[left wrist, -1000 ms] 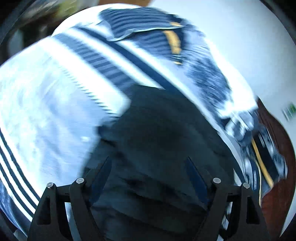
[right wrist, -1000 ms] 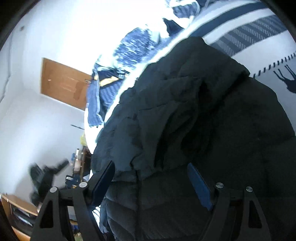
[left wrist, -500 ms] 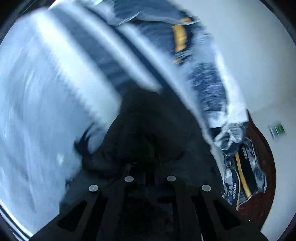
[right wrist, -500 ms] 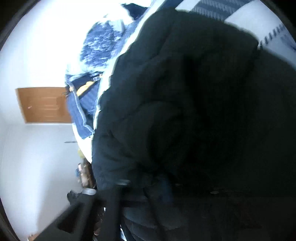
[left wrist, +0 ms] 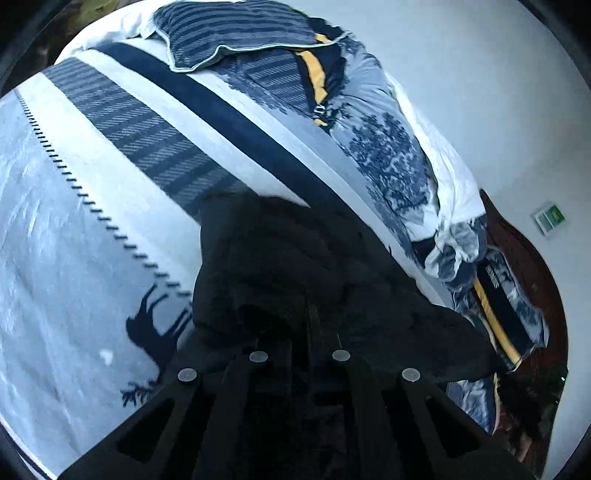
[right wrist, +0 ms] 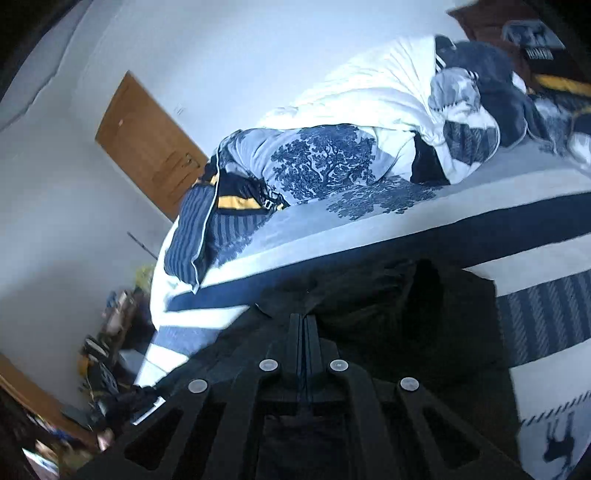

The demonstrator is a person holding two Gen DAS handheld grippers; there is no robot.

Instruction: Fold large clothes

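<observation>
A dark quilted jacket (left wrist: 295,258) lies on a bed (left wrist: 92,229) covered by a pale bedspread with navy stripes and a deer silhouette (left wrist: 147,325). In the left wrist view the left gripper (left wrist: 312,317) has its two fingers drawn together with almost no gap, pinching a fold of the jacket's dark fabric, which bunches up right at the tips. The jacket spreads from the gripper up toward the broad navy stripe (left wrist: 258,129) that crosses the bedspread.

In the right wrist view the right gripper (right wrist: 303,321) is likewise closed tight on the jacket (right wrist: 406,314); the fingers meet along a thin line and dark cloth is gathered around them and drapes below. The garment's edge reaches the navy stripe of the bedspread here too.

Beyond the jacket, a rumpled duvet (right wrist: 325,162) with a blue tree print lies heaped along the far side of the bed, beside a striped pillow (left wrist: 236,33) and a dark cloth with a yellow band (left wrist: 314,74). A wooden door (right wrist: 147,147) stands in the white wall behind the bed, and cluttered items sit on the floor near the bed's corner, too blurred to identify.
</observation>
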